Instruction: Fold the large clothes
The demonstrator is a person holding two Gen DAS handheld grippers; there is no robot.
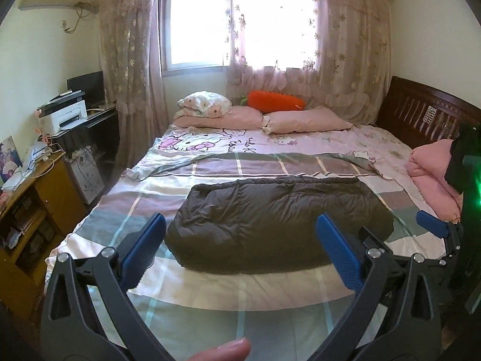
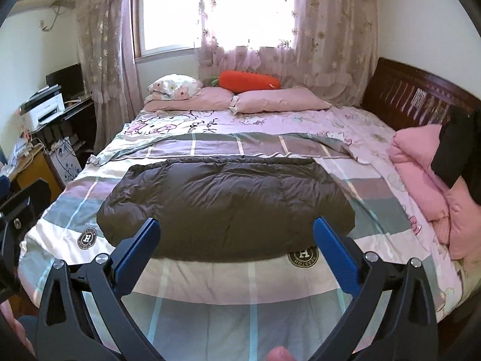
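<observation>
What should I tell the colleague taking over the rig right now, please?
Left gripper: open, holding nothing, above the bed's near edge.
Right gripper: open, holding nothing, beside it.
The jacket lies mid-bed on the quilt, in a compact bundle, touched by neither gripper.
Done: it looks folded at least once.
Left: possibly another fold or tidying; I cannot tell for certain.

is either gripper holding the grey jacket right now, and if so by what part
Nothing is held. The left hand-held gripper and right hand-held gripper both stand open and apart from the dark grey puffer jacket, which lies folded on the bed.
</observation>
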